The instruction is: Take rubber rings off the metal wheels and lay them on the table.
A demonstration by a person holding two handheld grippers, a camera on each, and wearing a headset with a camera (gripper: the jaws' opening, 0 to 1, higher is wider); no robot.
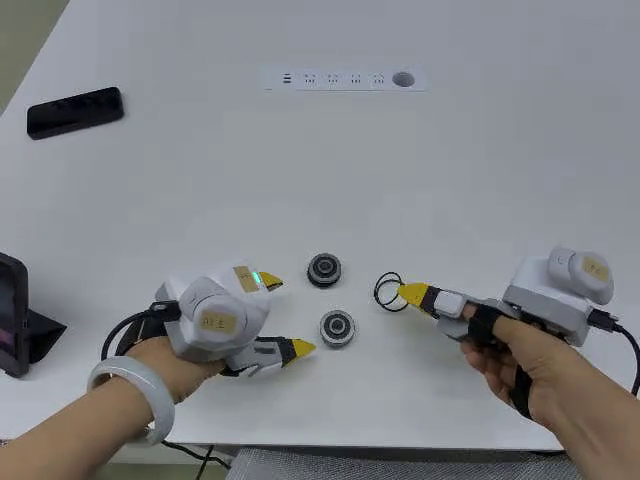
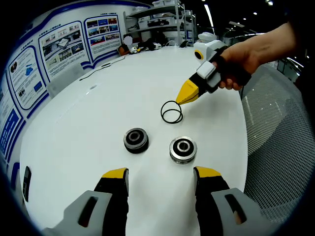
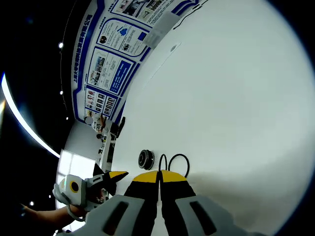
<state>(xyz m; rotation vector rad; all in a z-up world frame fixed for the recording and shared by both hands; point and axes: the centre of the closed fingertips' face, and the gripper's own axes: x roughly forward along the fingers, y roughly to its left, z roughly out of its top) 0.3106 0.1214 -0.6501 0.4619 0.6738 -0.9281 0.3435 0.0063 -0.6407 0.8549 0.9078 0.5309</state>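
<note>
Two small wheels lie on the white table (image 1: 450, 170). The far wheel (image 1: 324, 269) (image 2: 136, 139) (image 3: 146, 158) has a dark rim. The near wheel (image 1: 337, 327) (image 2: 183, 149) shows bare silver metal. My right gripper (image 1: 408, 293) (image 2: 187, 93) (image 3: 158, 173) is shut on a thin black rubber ring (image 1: 388, 292) (image 2: 171, 112) (image 3: 179, 160), just right of the wheels; the ring hangs low at the table surface. My left gripper (image 1: 287, 315) (image 2: 161, 174) stands open just left of the wheels, its yellow tips pointing at them with nothing between them.
A white power strip (image 1: 345, 78) lies at the back middle and a black phone (image 1: 75, 111) at the back left. A dark device (image 1: 12, 315) stands at the left edge. The table's front edge runs close below both hands.
</note>
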